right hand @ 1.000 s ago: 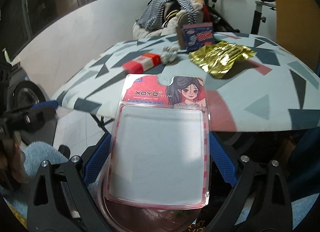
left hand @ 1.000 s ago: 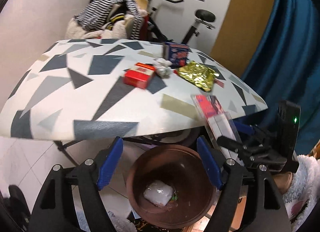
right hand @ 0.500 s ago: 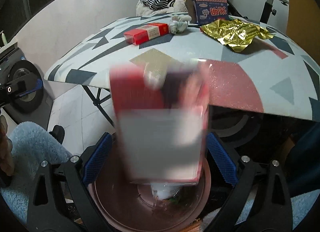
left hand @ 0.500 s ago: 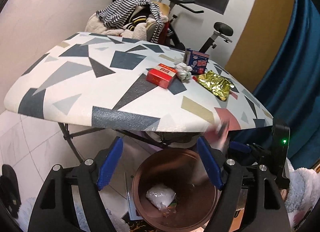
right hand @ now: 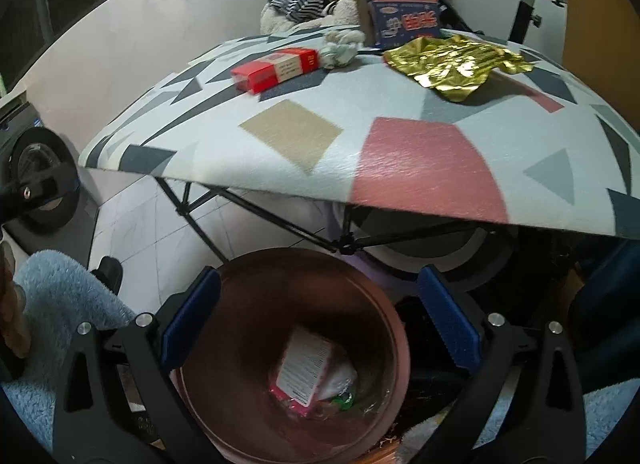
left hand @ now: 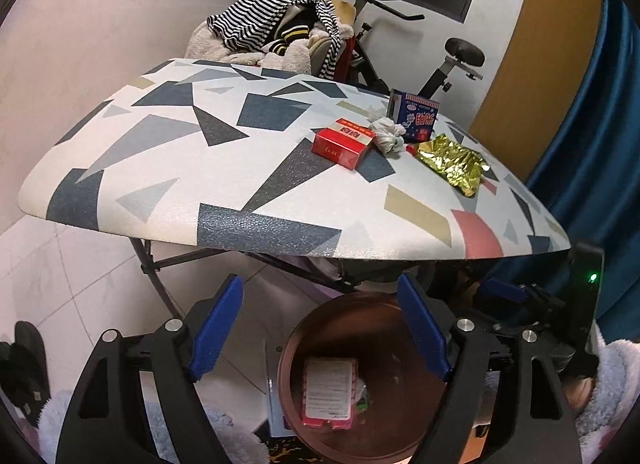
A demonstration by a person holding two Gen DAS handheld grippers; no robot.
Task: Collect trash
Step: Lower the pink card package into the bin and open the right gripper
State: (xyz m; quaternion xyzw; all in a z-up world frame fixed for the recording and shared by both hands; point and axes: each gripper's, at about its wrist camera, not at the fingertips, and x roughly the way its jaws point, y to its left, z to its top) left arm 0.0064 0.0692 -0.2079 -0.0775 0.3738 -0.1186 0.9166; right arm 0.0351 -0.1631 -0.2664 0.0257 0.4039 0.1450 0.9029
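Observation:
A brown round bin point(left hand: 360, 312) point(right hand: 256, 268) stands on the floor below the table's near edge. A pink-edged blister pack point(left hand: 329, 394) point(right hand: 306, 370) lies inside it on other trash. My left gripper point(left hand: 320, 326) is open and empty above the bin. My right gripper point(right hand: 320, 320) is open and empty over the bin's mouth. On the patterned table point(left hand: 224, 183) point(right hand: 424, 155) lie a red box point(left hand: 343, 142) point(right hand: 276, 68), a crumpled white tissue point(left hand: 387, 134) point(right hand: 340, 49), a blue box point(left hand: 416, 116) point(right hand: 404, 19) and a gold foil wrapper point(left hand: 454, 165) point(right hand: 452, 59).
Folding table legs point(left hand: 160, 284) point(right hand: 200, 219) stand behind the bin. A clothes pile point(left hand: 276, 33) and an exercise bike point(left hand: 452, 59) stand beyond the table. A blue curtain point(left hand: 592, 143) hangs at the right. A wheel point(right hand: 40, 179) is at the left.
My right gripper has let go of the blister pack, which has fallen into the bin. Both grippers have moved, with the table now seen from a new angle.

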